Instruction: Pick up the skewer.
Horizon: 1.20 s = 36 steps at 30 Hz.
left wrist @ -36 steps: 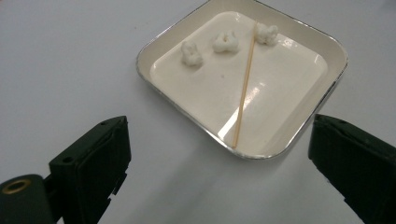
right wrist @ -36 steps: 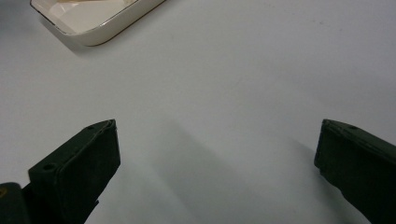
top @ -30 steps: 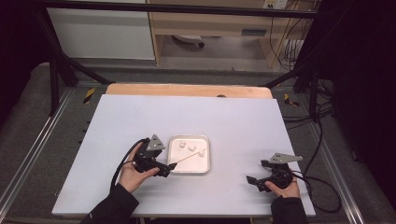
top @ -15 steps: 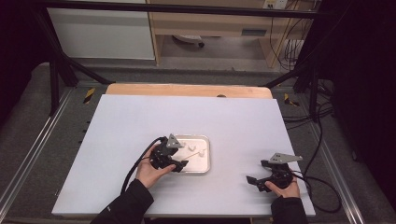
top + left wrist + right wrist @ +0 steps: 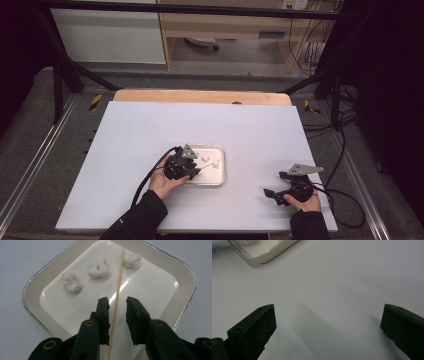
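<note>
Left gripper [image 5: 117, 306]: held in the person's left hand over the near left part of the tray, as the high view [image 5: 192, 171] has it; its jaws have just been closing and now stand a narrow way apart, one on each side of the skewer, with a sliver of gap visible at both pads, so nothing is gripped yet.
Skewer [image 5: 117, 292]: thin pale wooden stick lying flat in the tray, running from between the jaws toward the far rim; its far end lies just beside one white piece.
Tray [image 5: 186, 277]: shallow, cream, rounded-cornered, sitting on the worktop near the middle.
White pieces: three small puffy lumps in the tray's far part, one [image 5: 71, 282] at the left, one [image 5: 99, 268] in the middle, one [image 5: 132, 259] beside the skewer.
Worktop [image 5: 150, 125]: pale, flat sheet.
Right gripper [image 5: 328, 317]: held in the right hand at the near right of the worktop [image 5: 272, 192], well apart from the tray; jaws spread wide with nothing between them.
</note>
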Each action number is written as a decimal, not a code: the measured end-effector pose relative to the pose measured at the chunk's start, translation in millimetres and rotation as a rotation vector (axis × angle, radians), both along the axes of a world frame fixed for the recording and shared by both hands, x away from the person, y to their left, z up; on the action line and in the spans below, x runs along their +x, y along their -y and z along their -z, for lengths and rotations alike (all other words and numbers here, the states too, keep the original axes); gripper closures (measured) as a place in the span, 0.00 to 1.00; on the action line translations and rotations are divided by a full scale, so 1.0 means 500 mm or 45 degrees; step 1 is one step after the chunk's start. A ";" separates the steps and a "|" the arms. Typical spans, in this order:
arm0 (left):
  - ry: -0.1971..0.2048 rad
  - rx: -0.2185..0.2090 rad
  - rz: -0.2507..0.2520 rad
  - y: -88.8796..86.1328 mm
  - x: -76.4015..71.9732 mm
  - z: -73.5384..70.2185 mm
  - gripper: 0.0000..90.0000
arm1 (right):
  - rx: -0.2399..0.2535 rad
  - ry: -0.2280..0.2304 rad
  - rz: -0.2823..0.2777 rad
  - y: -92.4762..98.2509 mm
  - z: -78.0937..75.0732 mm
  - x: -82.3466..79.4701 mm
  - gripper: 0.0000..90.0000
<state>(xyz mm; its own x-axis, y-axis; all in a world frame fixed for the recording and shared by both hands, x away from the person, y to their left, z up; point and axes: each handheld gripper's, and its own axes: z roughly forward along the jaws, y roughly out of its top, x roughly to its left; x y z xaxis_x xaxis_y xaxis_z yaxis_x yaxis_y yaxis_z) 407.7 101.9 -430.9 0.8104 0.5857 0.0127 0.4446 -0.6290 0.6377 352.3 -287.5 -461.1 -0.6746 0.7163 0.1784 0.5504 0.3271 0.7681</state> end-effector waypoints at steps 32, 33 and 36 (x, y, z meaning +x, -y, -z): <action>0.059 0.003 0.010 0.007 -0.002 0.006 0.99 | -0.002 -0.002 -0.001 -0.001 0.000 0.000 0.01; 0.064 0.000 0.006 0.006 -0.003 0.003 0.99 | -0.003 -0.003 -0.001 -0.001 -0.001 -0.001 0.01; 0.068 -0.008 0.001 -0.001 -0.005 -0.005 0.99 | -0.007 0.005 -0.001 -0.002 -0.001 -0.001 0.01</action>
